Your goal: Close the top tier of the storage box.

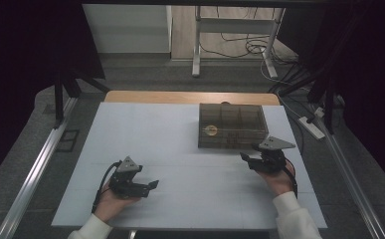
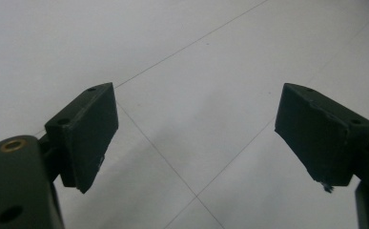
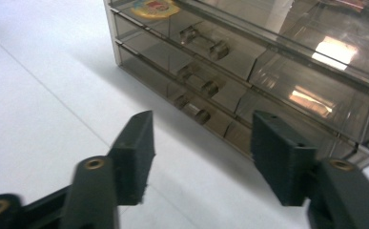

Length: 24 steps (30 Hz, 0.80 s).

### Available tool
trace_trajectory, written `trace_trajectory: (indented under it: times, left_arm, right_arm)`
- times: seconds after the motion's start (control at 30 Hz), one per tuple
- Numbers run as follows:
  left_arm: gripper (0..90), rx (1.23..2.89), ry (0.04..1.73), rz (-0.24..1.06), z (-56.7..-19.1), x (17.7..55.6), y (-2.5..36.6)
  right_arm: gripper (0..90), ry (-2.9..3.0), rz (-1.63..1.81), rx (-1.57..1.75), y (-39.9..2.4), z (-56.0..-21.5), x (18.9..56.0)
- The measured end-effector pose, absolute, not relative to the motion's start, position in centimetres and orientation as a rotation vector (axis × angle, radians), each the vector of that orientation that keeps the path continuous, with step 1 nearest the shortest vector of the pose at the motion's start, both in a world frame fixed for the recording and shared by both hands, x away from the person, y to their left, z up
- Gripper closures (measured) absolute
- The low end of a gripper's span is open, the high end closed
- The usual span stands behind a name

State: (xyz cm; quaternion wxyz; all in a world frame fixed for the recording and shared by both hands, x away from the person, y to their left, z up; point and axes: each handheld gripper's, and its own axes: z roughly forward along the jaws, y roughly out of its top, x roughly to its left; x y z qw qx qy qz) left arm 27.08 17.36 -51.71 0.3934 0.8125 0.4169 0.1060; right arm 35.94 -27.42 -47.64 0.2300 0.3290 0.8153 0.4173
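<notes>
Right gripper view: smoky clear-plastic drawer box (image 3: pixel 249 62) on white counter (image 3: pixel 34 119), drawers shut | right tongs (image 3: pixel 201 157) spread, empty, just short of bottom drawer handle (image 3: pixel 194 109) | left tongs (image 2: pixel 191 138) spread, idle | pull pending.

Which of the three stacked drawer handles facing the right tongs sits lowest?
The bottom handle, closest to the table; the middle handle and top handle sit above it.

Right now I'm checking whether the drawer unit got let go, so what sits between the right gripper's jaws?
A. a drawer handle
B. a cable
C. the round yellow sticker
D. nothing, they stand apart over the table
D: in the right gripper view the right gripper has open jaws with bare white table between them, short of the drawer unit.
</notes>
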Motion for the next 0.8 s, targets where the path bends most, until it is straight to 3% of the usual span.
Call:
trace_trajectory:
  times: [0.17, 0.8]
  left_arm:
    - [14.7, 2.066, 1.048, 0.273, -51.6, 27.1, 17.2]
    - [14.8, 2.057, 1.050, 0.298, -51.5, 26.9, 17.3]
  right_arm:
    - [32.0, 2.281, 1.147, 0.912, -27.8, -48.0, 34.5]
    - [29.1, 2.281, 1.164, 0.940, -32.2, -49.6, 29.2]
